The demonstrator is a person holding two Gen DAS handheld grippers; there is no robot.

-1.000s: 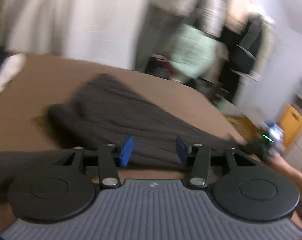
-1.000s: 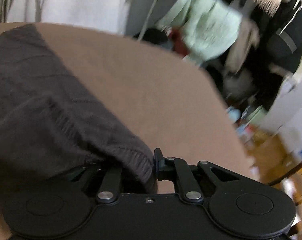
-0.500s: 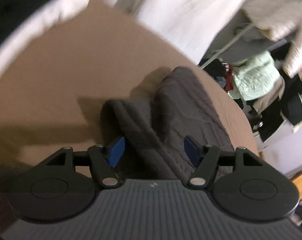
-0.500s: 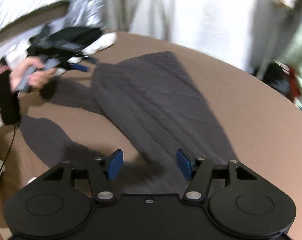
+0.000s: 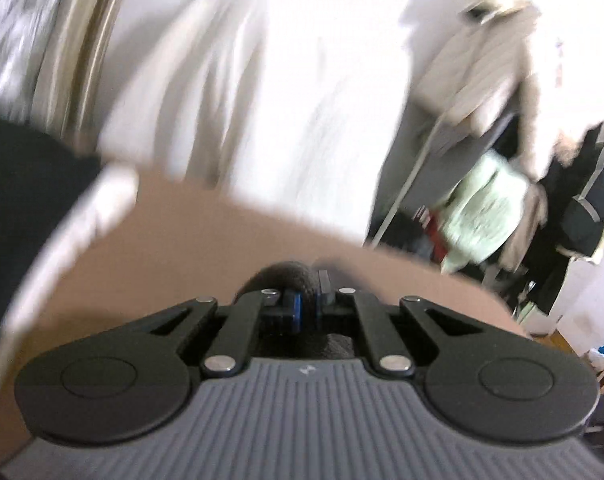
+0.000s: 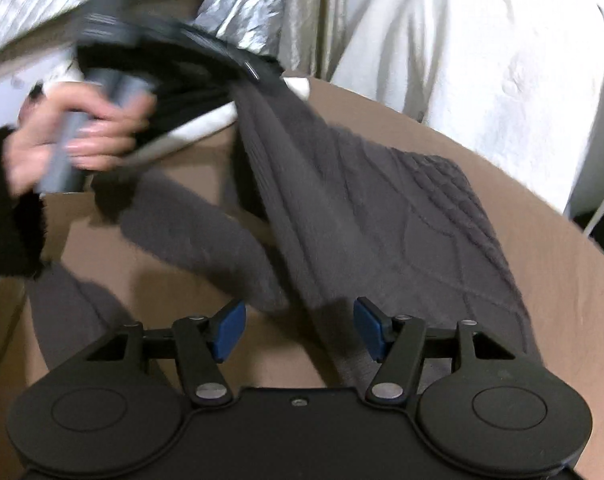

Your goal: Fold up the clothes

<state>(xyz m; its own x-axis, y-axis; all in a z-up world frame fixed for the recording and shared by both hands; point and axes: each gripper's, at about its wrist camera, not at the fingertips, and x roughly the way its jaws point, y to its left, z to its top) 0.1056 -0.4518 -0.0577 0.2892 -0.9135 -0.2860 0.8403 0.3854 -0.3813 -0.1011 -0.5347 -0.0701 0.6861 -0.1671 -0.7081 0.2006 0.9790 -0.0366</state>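
So the left gripper [image 5: 308,306] is clamped right down on a bunched fold of the dark grey sweater [image 6: 366,216], pads squeezed together with knit poking out above and below them. In the right wrist view the left hand [image 6: 73,140] has that edge lifted up off the brown table [image 6: 542,280], so the cloth hangs in a slope from the upper left down toward the lower right.

The right gripper [image 6: 299,330] is wide open and has nothing in it. The blue pads sit either side of empty air, hovering just over the near hem.

Where the sweater is: the body lies spread flat across the middle of the table, long axis running from the lifted corner on the far left down to the near right. One sleeve [image 6: 189,228] trails off separately toward the left, lying on the table under the raised part.

What matters for the next bit, as far as one can guess: the near hem is just ahead of and slightly right of the open claw, way closer to the right hand than the left. A short reach forward and down would probably put the pads around that edge. The left wrist view is too blurry to add much.
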